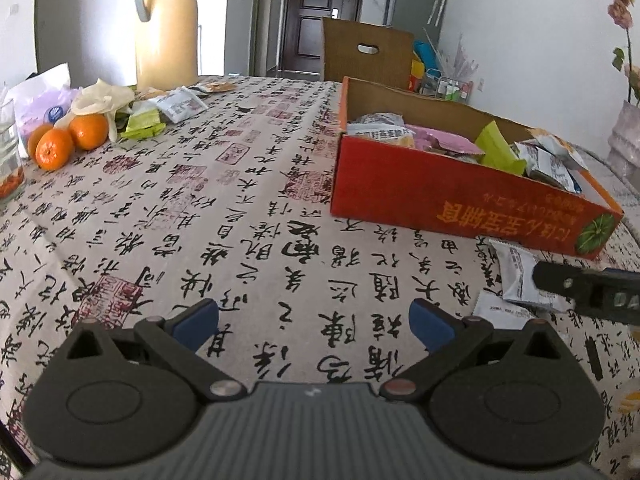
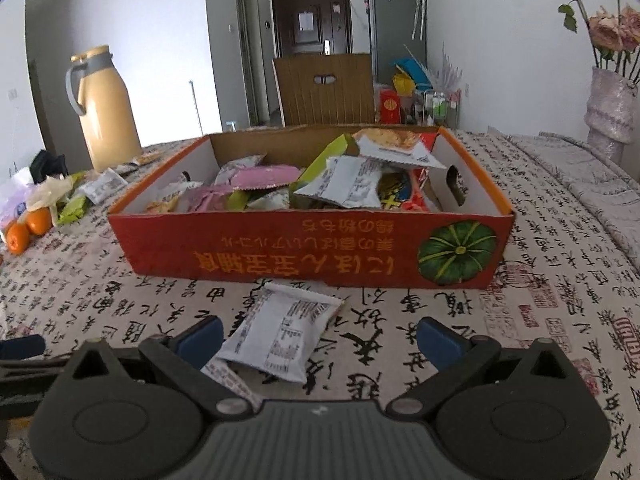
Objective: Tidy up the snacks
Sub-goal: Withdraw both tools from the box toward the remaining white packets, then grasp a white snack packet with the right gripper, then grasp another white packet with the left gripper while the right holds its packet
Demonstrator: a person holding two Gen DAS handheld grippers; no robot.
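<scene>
Your table wears a cream cloth (image 1: 248, 208) printed all over with black calligraphy and red seal stamps, lying flat with soft creases. Behind it stand a wooden chair (image 2: 326, 88) with a cut-out handle, a dark panelled door (image 2: 312, 20) and white walls. A tall, smooth yellow thermos (image 1: 166, 24) with a grey handle stands at the far left, near three glossy oranges (image 1: 66, 140) and a loose heap of wrappers (image 1: 160, 110). A vase of faded roses (image 2: 610, 108) stands at the right.

The shallow red cardboard box (image 2: 280, 246), printed with orange lettering and a green pumpkin, sits mid-table, filled with crinkled pink, green and white packets. Just in front of it lies a white foil snack packet (image 2: 280, 334) with saw-tooth ends, overlapping a second flat one.

Your right gripper (image 2: 320, 338) is spread wide around that packet, not gripping it. Your left gripper (image 1: 314, 320) is likewise spread wide over bare cloth.
</scene>
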